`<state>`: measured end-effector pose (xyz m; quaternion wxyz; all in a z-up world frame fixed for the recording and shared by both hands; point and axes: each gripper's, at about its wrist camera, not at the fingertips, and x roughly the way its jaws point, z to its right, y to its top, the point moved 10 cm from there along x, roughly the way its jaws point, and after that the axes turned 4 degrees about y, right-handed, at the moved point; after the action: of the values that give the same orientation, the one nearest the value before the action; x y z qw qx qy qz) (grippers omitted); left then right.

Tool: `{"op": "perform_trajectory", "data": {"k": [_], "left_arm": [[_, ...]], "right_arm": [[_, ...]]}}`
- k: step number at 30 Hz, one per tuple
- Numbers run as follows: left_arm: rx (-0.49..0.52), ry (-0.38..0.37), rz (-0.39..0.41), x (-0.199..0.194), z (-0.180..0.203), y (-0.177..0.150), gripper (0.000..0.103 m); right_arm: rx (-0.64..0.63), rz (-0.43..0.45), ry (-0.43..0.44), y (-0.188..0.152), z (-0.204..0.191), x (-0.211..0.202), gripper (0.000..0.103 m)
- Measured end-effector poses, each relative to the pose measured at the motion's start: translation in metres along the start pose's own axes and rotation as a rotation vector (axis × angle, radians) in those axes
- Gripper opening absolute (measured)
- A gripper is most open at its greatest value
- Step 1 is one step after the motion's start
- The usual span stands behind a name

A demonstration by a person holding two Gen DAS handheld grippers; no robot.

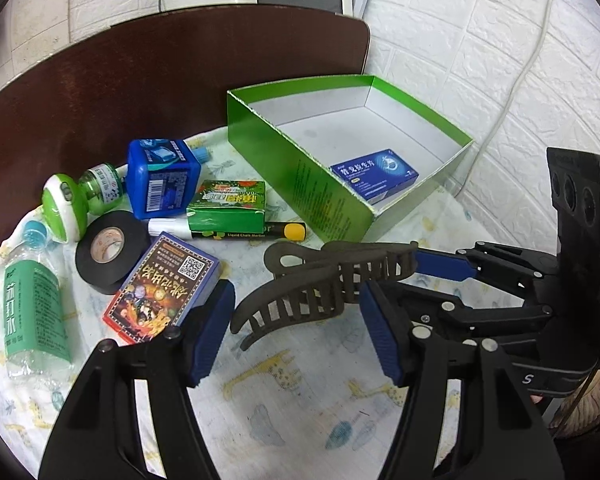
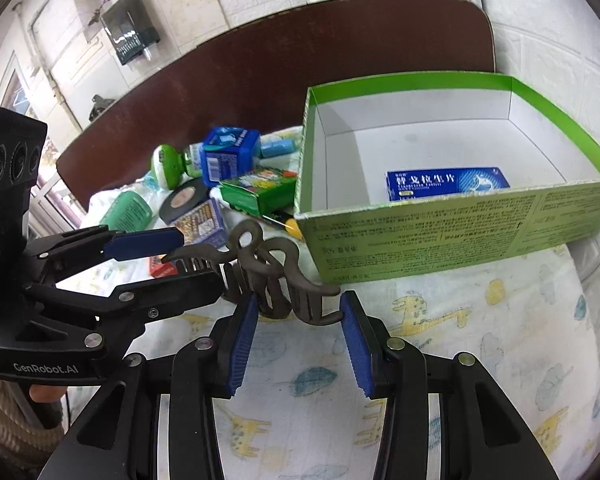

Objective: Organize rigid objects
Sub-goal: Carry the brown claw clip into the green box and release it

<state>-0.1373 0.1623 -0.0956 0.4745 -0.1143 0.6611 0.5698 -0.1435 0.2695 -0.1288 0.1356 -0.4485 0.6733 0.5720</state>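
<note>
Dark desk under animal-print cloth, white brick wall | done: blue tablet box (image 1: 374, 174) lies in green carton (image 1: 296, 172) | in hand: brown hair claw (image 1: 324, 280) pinched by right gripper (image 1: 388, 276) fingers, just beside carton; left gripper (image 1: 296, 336) fingers spread, empty | left (most): bottles, tape roll (image 1: 106, 250), card box (image 1: 162, 286), marker.

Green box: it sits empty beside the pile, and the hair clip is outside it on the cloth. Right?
Not quite. The green box is not empty: a blue medicine packet lies inside it, as the right wrist view shows. The hair clip is indeed outside, over the cloth.
</note>
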Motion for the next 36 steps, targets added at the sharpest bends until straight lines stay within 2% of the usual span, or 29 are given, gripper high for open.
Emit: {"op": "perform_trajectory", "data": {"k": [11, 20, 29, 36], "left_arm": [[0.022, 0.027, 0.106, -0.036, 0.007, 0.032, 0.063], [0.074, 0.001, 0.15, -0.038, 0.027, 0.07, 0.063], [0.138, -0.011, 0.144, -0.021, 0.061, 0.104, 0.063], [0.174, -0.037, 0.112, 0.005, 0.081, 0.118, 0.063]], "right_arm": [[-0.052, 0.101, 0.005, 0.031, -0.018, -0.031, 0.045], [-0.044, 0.184, -0.026, 0.061, 0.001, -0.053, 0.045], [0.012, 0.241, -0.042, 0.08, 0.038, -0.069, 0.045], [0.057, 0.256, -0.066, 0.085, 0.071, -0.07, 0.045]]}}
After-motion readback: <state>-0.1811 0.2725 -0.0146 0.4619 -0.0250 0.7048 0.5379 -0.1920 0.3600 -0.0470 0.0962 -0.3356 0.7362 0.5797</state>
